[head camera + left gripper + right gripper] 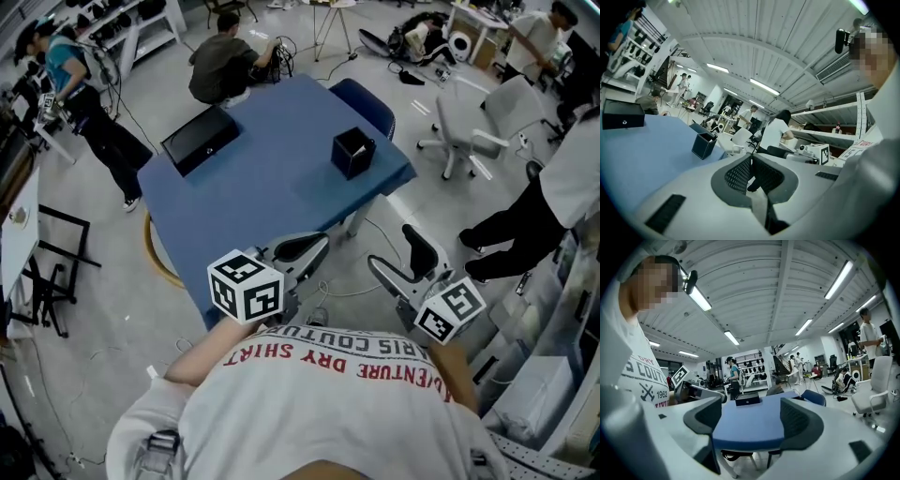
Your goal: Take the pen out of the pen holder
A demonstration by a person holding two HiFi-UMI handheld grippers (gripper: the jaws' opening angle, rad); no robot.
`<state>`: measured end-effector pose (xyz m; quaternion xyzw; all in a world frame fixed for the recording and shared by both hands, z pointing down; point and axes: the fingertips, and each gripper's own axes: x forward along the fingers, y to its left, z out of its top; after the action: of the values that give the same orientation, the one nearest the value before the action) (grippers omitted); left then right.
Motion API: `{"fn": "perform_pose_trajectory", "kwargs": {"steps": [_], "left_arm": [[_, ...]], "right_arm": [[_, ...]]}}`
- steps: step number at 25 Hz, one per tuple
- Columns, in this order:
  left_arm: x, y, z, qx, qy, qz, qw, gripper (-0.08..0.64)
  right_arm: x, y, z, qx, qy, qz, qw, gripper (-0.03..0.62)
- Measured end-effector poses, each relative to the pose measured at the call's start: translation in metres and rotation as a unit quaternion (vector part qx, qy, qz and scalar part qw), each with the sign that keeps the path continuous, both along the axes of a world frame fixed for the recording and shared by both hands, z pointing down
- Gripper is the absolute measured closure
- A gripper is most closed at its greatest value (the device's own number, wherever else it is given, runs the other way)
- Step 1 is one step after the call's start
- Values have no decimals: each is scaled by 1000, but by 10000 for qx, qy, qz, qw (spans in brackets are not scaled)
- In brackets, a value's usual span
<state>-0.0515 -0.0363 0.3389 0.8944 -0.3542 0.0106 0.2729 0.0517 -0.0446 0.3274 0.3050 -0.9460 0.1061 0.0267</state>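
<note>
A black square pen holder (352, 150) stands on the blue table (272, 192), toward its far right corner. I cannot make out a pen in it. Both grippers hover off the table's near edge, close to the person's chest. My left gripper (317, 244) has its jaws closed together with nothing between them; its own view shows the pads meeting (751, 158) and the pen holder (704, 145) well ahead on the left. My right gripper (391, 249) stands wide open and empty, its own view (752, 416) framing the table edge (750, 427).
A flat black box (200, 139) lies at the table's far left corner, also seen as the box (747, 399). A blue chair (367, 103) stands behind the table and a white office chair (473, 131) to the right. People stand and crouch around the room. Cables lie on the floor.
</note>
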Motion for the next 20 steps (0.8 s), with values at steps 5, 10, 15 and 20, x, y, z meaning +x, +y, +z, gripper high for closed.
{"fn": "perform_pose_trajectory", "kwargs": {"steps": [5, 10, 15, 20], "left_arm": [[-17, -54, 9, -65, 57, 85, 9999, 528], [-28, -86, 20, -137, 122, 173, 9997, 528], [-34, -107, 28, -154, 117, 156, 9997, 528], [-37, -123, 35, -156, 124, 32, 9998, 528]], "right_arm": [[-13, -53, 2, -27, 76, 167, 9998, 225], [-21, -81, 8, -74, 123, 343, 9993, 226], [-20, -99, 11, -77, 86, 487, 9987, 227], [-17, -121, 16, -41, 54, 635, 9980, 227]]}}
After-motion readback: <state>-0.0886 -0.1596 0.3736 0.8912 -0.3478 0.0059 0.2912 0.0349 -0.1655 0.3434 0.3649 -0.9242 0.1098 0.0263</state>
